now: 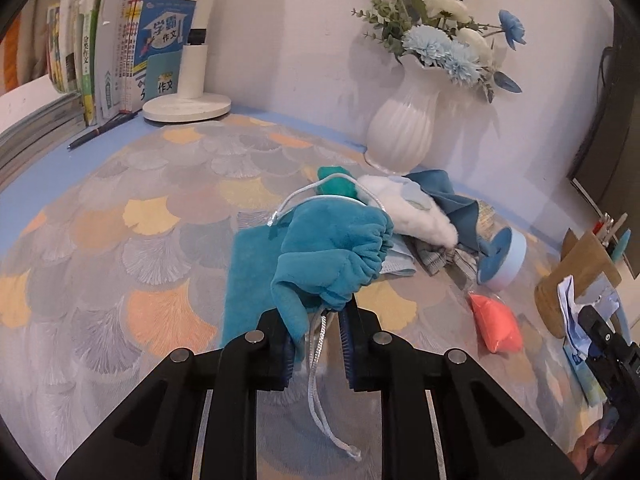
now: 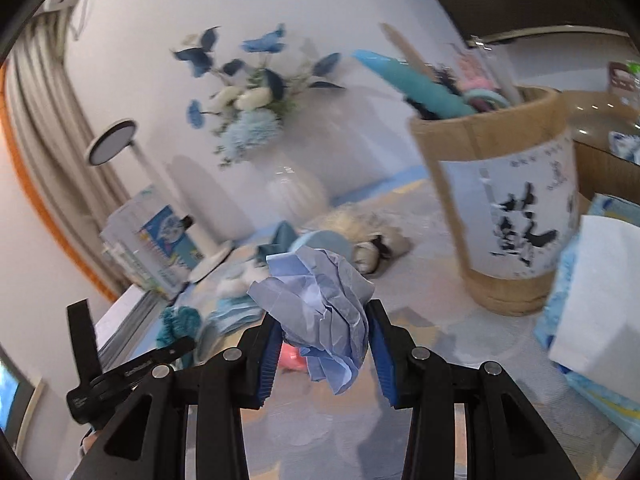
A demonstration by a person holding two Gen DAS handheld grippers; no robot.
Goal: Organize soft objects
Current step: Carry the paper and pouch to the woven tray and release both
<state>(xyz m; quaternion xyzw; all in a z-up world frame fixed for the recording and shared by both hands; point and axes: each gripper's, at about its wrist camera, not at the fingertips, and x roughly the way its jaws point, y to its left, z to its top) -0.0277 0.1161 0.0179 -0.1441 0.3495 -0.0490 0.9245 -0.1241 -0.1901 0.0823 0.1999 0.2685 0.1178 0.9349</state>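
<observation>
Two tools clamped: left tool (image 1: 316,344) on teal plush drawstring pouch (image 1: 336,248), right tool (image 2: 320,356) on crumpled pale-blue paper ball (image 2: 320,304) — lift each clear of the patterned tabletop (image 1: 120,240) before sorting

Wall (image 1: 288,40): plain, pale, matte, carrying soft shadows. Table (image 1: 120,240): blue top under a cloth with a fan-scale pattern in grey, yellow and orange. Row of books (image 1: 120,52): upright, at the table's far left against the wall. Desk lamp (image 1: 188,100): white, round base, just beside the books. Curtain (image 2: 44,152): beige, pleated, orange-edged, in the right wrist view. Dark panel (image 1: 612,152): at the right edge. Light: even, diffuse.
</observation>
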